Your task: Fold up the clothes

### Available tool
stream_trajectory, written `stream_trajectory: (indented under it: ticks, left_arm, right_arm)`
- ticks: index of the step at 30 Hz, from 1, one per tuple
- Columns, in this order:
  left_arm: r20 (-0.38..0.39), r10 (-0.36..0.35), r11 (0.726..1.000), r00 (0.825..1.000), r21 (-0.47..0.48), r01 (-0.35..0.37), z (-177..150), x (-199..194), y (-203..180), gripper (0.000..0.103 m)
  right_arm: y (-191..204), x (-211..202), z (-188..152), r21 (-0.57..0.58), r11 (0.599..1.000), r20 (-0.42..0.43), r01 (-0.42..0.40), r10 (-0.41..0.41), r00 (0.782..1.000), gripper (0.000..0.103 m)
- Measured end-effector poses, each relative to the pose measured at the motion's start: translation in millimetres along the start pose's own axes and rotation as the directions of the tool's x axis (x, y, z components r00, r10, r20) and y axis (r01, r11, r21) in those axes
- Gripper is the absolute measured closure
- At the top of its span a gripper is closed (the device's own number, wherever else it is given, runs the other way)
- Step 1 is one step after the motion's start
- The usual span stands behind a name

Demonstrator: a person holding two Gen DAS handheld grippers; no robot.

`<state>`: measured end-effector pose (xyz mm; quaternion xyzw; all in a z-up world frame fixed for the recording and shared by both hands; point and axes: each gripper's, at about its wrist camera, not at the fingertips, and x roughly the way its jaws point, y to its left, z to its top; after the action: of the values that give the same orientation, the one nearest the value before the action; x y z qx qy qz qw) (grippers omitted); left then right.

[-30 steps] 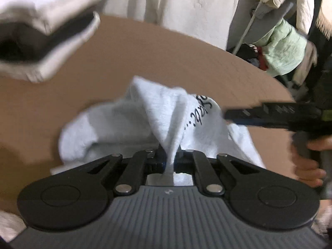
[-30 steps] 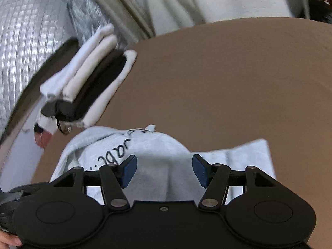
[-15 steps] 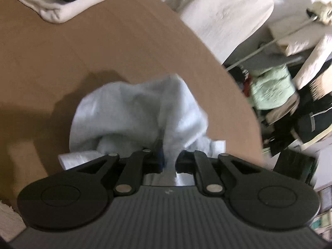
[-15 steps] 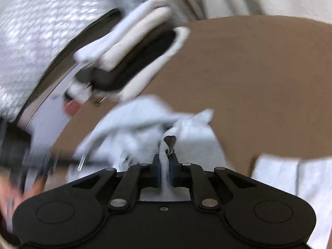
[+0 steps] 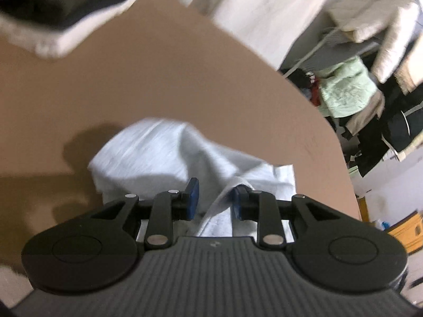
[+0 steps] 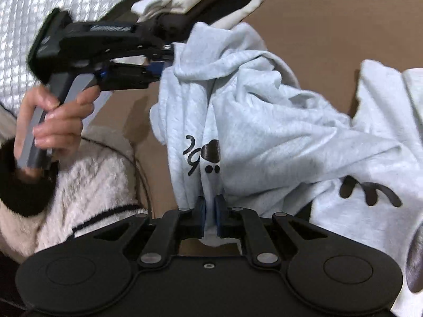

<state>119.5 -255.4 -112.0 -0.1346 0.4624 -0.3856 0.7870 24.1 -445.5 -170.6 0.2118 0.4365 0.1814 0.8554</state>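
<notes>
A light grey sweatshirt (image 6: 277,137) with black print lies crumpled on the brown table (image 6: 330,21). My right gripper (image 6: 209,212) is shut on a fold of it, lifted near me. My left gripper (image 5: 212,198) has its jaws parted, with a ridge of the sweatshirt (image 5: 164,155) lying loose between them against the right pad. In the right wrist view the left gripper (image 6: 165,60) is held by a hand at the garment's far left edge, fingertips at the cloth.
A stack of folded white and black clothes (image 5: 60,18) sits at the table's far left and also shows in the right wrist view (image 6: 201,2). A cream fleece garment (image 6: 87,185) lies near me. Clutter (image 5: 343,89) stands beyond the table's right edge.
My left gripper has opened and let go of the sweatshirt fold it pinched. My right gripper, which shut on the cloth half a second ago, has pulled the garment up and toward me.
</notes>
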Motion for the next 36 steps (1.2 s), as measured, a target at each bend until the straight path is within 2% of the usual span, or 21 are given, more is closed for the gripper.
stream_trajectory:
  ticks: [2, 4, 6, 8, 11, 12, 13, 15, 16, 17, 19, 20, 21, 22, 24, 26, 27, 29, 31, 34, 36]
  left_arm:
    - [0.024, -0.01, 0.999, 1.0, 0.042, 0.009, 1, -3, -10, 0.072]
    - [0.026, -0.027, 0.999, 0.999, 0.035, 0.026, 6, -2, -15, 0.052]
    - [-0.001, -0.044, 0.999, 0.999, -0.001, 0.044, 8, 0, -10, 0.051]
    - [-0.061, -0.021, 1.0, 0.998, -0.01, 0.02, 8, 9, -7, 0.051]
    - [-0.149, 0.081, 0.997, 0.985, 0.027, -0.078, 3, 26, -6, 0.065]
    - [-0.171, 0.119, 0.993, 0.978, 0.043, -0.114, 1, 32, -6, 0.078]
    - [-0.163, 0.119, 0.993, 0.979, 0.043, -0.114, 3, 31, -7, 0.085]
    - [-0.126, 0.121, 0.992, 0.985, 0.037, -0.117, 5, 25, -10, 0.089]
    - [-0.086, 0.149, 0.988, 0.985, 0.058, -0.144, 7, 19, -13, 0.09]
    - [-0.033, 0.215, 0.972, 0.976, 0.104, -0.21, 7, 14, -18, 0.09]
    - [0.04, 0.337, 0.927, 0.941, 0.158, -0.339, 8, 9, -24, 0.09]
    - [0.059, 0.374, 0.911, 0.926, 0.163, -0.378, 8, 8, -24, 0.09]
    - [0.044, 0.364, 0.919, 0.93, 0.143, -0.367, 10, 8, -20, 0.09]
    - [0.028, 0.354, 0.927, 0.935, 0.122, -0.354, 12, 9, -15, 0.09]
    - [-0.038, 0.3, 0.953, 0.953, 0.045, -0.298, 16, 14, -4, 0.09]
    - [-0.074, 0.287, 0.958, 0.955, 0.026, -0.286, 16, 20, 2, 0.09]
    - [-0.082, 0.291, 0.957, 0.953, 0.029, -0.29, 15, 23, 4, 0.09]
    - [-0.083, 0.302, 0.953, 0.95, 0.046, -0.299, 13, 26, 3, 0.09]
    - [-0.083, 0.31, 0.95, 0.947, 0.059, -0.305, 11, 29, 4, 0.09]
    - [-0.096, 0.311, 0.95, 0.945, 0.055, -0.307, 10, 35, 9, 0.09]
    - [-0.094, 0.31, 0.951, 0.946, 0.047, -0.307, 9, 38, 11, 0.09]
  right_arm:
    - [0, -9, 1, 0.024, 1.0, 0.033, 0.014, -0.015, 0.999, 0.088]
    - [2, -21, 3, 0.023, 0.999, 0.087, 0.043, -0.045, 0.995, 0.078]
    - [4, -34, 6, 0.023, 0.997, 0.15, 0.074, -0.076, 0.986, 0.067]
    - [0, -46, 14, 0.038, 0.995, 0.212, 0.091, -0.097, 0.972, 0.065]
    - [-4, -59, 22, 0.076, 0.993, 0.283, 0.094, -0.112, 0.953, 0.059]
    - [-6, -61, 25, 0.088, 0.99, 0.299, 0.113, -0.134, 0.945, 0.054]
    - [-9, -62, 28, 0.099, 0.986, 0.314, 0.131, -0.156, 0.937, 0.045]
    - [-21, -61, 32, 0.117, 0.977, 0.33, 0.178, -0.207, 0.921, 0.032]
    - [-27, -59, 35, 0.122, 0.973, 0.335, 0.196, -0.226, 0.915, 0.029]
    - [-32, -53, 38, 0.119, 0.973, 0.319, 0.199, -0.228, 0.92, 0.029]
    - [-41, -40, 44, 0.113, 0.972, 0.288, 0.207, -0.231, 0.929, 0.029]
    - [-46, -34, 47, 0.11, 0.971, 0.272, 0.21, -0.233, 0.934, 0.029]
    - [-50, -27, 49, 0.105, 0.978, 0.255, 0.18, -0.202, 0.946, 0.03]
    - [-52, -16, 48, 0.103, 0.984, 0.215, 0.145, -0.164, 0.963, 0.039]
    - [-48, 3, 44, 0.046, 0.996, 0.104, 0.077, -0.081, 0.991, 0.044]
    - [-30, 14, 33, -0.079, 0.995, 0.013, 0.052, -0.051, 0.999, 0.044]
    - [-17, 14, 27, -0.175, 0.981, 0.001, 0.087, -0.088, 0.996, 0.044]
    - [-3, 4, 26, -0.282, 0.949, 0.025, 0.143, -0.142, 0.99, 0.044]
    - [-2, -17, 38, -0.283, 0.943, 0.112, 0.178, -0.151, 0.982, 0.044]
    - [-25, -57, 68, -0.157, 0.975, 0.305, 0.157, -0.104, 0.947, 0.044]
    - [-55, -67, 90, -0.024, 0.992, 0.362, 0.121, -0.105, 0.926, 0.044]
